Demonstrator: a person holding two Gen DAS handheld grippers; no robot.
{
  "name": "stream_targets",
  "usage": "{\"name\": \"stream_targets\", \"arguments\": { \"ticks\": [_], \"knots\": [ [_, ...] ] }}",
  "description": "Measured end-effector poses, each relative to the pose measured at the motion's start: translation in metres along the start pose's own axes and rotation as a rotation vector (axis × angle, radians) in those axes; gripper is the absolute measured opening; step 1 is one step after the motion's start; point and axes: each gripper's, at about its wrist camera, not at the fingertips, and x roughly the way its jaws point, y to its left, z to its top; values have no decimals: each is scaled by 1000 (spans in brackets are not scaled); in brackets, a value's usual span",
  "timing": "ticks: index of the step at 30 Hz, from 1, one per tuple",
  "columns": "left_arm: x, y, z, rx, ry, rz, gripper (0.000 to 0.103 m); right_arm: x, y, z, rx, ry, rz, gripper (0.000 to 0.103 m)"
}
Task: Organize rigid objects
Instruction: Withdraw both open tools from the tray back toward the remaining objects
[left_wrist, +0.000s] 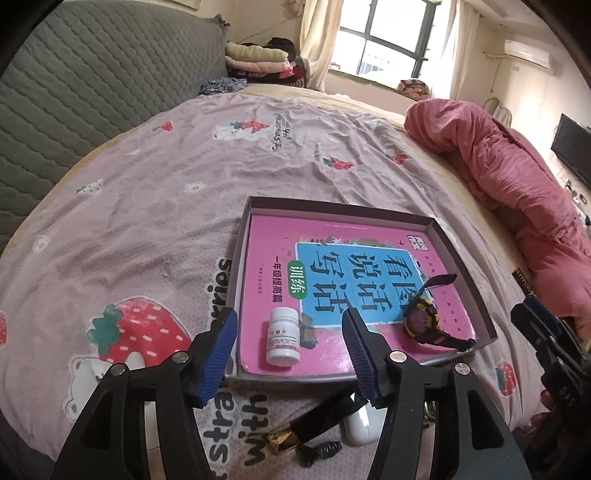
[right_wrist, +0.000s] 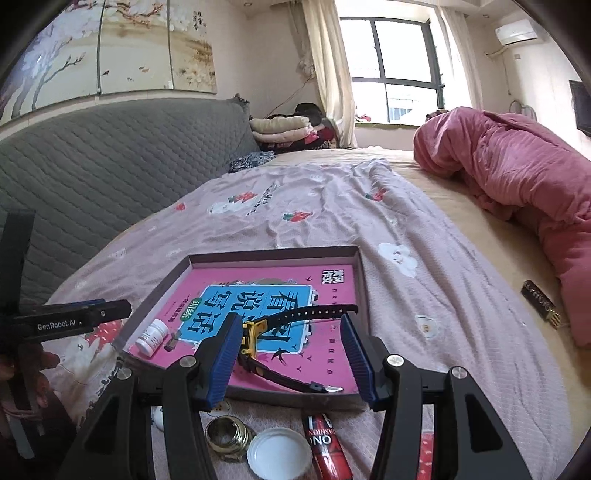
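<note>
Two grippers are hovering over a bed, jaws apart, nothing between the pads. Left gripper (left_wrist: 290, 354) is standing wide above the near rim of a shallow grey cardboard box lid (left_wrist: 242, 243); right gripper (right_wrist: 288, 356) is likewise gaping over the lid's near edge.

Nearest, on the pink strawberry-print sheet (left_wrist: 147, 192), loose pieces are lying short of the lid: a small white plastic case (left_wrist: 360, 428), a black ribbed screw-shaped piece (left_wrist: 319, 451), a brass-coloured metal ring (right_wrist: 227, 435), a round white plastic cap (right_wrist: 279, 456), a red printed tube (right_wrist: 327, 446).

Inside the lid, a pink-and-blue softcover workbook (left_wrist: 332, 273) is lying flat, filling the floor. Resting on it: a small white pill bottle (left_wrist: 282, 338) on its side at near left, and a black-and-yellow digital wristwatch (left_wrist: 424, 317) at right, strap curling upward.

Farther right, a rumpled pink quilt (left_wrist: 517, 177) is heaping along the bed's edge.
</note>
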Motion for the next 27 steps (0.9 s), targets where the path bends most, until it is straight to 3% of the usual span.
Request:
{"name": "stream_targets", "arguments": {
  "ticks": [11,27],
  "knots": [
    [-34,2,-5,22,-49,-23,66,-28,4,-19,-41,39,-77,55],
    [-50,-3,-20,57,-39,-48,67,-52,9,-28,-56,55,-72,55]
  ]
}}
